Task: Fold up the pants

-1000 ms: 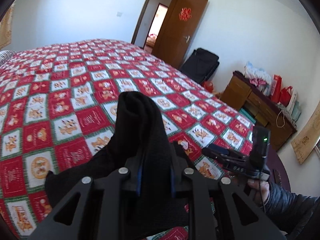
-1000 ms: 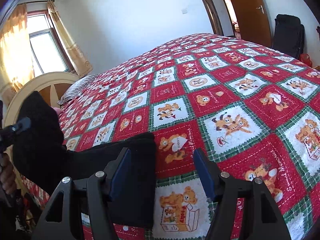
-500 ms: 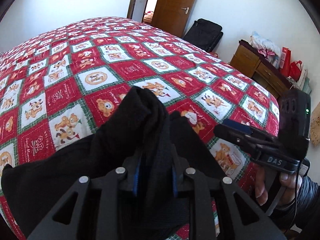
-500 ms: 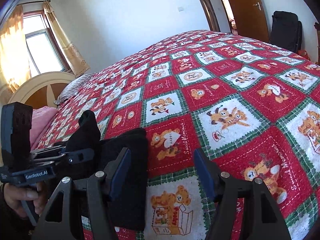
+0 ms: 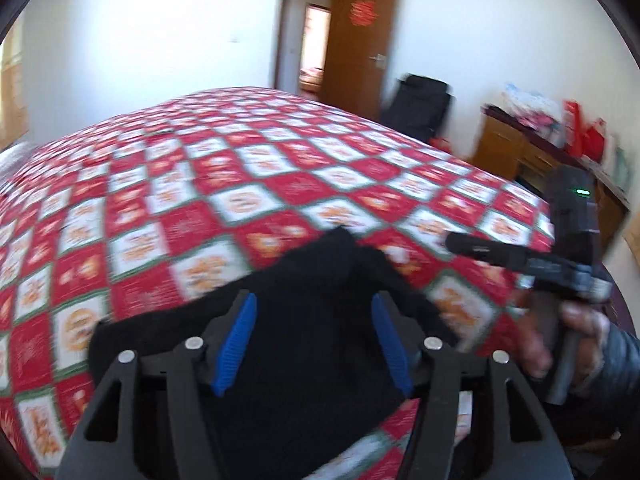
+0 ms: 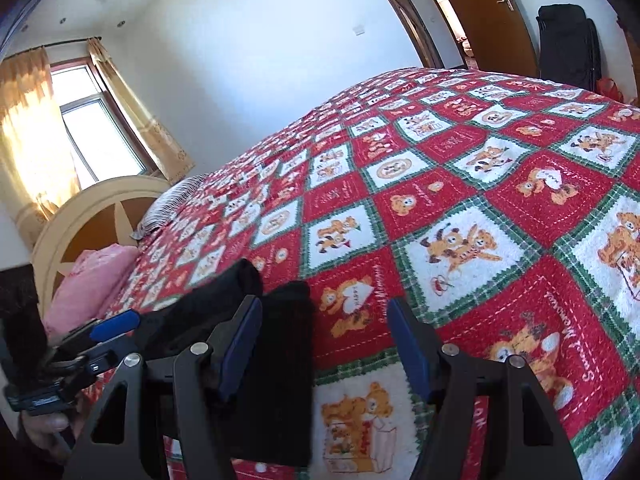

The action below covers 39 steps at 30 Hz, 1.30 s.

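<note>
Bedspread (image 6: 460, 184) squares carry "Sweet Memories" script; red ornament on door (image 6: 484, 12), unreadable.

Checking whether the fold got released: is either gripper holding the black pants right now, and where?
Nothing is held. The left gripper has just opened over the black pants; the right gripper stands open too.

The left tool (image 5: 314, 338) has just been opening, jaws apart; the right tool (image 6: 324, 344) stands open.
</note>
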Each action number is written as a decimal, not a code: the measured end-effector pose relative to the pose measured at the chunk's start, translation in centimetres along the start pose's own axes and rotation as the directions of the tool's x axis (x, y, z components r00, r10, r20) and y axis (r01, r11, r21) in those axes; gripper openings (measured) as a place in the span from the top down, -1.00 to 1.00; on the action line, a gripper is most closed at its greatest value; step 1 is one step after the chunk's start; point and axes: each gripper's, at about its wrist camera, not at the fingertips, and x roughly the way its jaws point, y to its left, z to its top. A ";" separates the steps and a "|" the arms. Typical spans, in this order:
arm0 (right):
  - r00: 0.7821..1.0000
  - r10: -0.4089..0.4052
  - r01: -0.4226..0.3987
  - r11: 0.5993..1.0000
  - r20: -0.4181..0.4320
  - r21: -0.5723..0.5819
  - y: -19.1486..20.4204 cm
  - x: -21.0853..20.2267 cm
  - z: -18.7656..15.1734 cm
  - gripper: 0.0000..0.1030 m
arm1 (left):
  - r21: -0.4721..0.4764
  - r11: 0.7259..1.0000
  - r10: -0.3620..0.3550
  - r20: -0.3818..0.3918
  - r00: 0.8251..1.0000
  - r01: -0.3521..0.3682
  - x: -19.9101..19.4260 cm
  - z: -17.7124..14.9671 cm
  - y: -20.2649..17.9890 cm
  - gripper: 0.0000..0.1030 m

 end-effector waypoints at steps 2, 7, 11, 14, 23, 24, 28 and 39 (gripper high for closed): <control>0.999 0.032 -0.032 0.999 -0.008 -0.032 2.1 -0.2 0.1 -0.29 | -0.052 0.998 0.047 0.001 0.999 -0.047 0.0 -0.5 2.0 -0.24; 0.995 0.080 -0.087 0.987 -0.052 -0.139 7.0 0.7 -0.4 -0.29 | -0.152 0.978 0.146 -0.014 0.989 -0.146 0.4 -2.4 6.0 -0.43; 0.987 0.021 -0.050 0.981 -0.157 -0.186 8.5 3.8 -1.8 -0.29 | -0.195 0.965 0.175 -0.016 0.984 -0.175 0.4 -3.6 7.5 -0.71; 0.974 0.003 -0.046 0.981 -0.227 -0.188 8.0 4.9 -2.8 0.28 | -0.220 0.958 0.185 -0.009 0.983 -0.182 0.3 -4.3 8.2 -0.81; 0.989 0.019 -0.046 0.981 -0.144 -0.191 6.8 1.2 -2.5 0.67 | -0.231 0.957 0.180 -0.010 0.984 -0.178 0.6 -4.6 8.4 -0.85; 0.989 0.012 -0.039 0.983 -0.150 -0.179 6.3 1.1 -2.7 0.67 | -0.229 0.957 0.181 -0.015 0.983 -0.180 0.9 -4.7 8.4 -0.85; 0.966 0.002 -0.027 0.995 -0.257 -0.093 3.4 2.9 -3.8 0.65 | -0.219 0.957 0.183 -0.057 0.982 -0.191 2.4 -5.5 8.6 -0.90; 0.968 -0.041 0.025 0.997 -0.249 -0.069 2.5 2.3 -3.3 0.58 | -0.218 0.959 0.176 -0.054 0.983 -0.183 2.2 -5.9 8.5 -0.93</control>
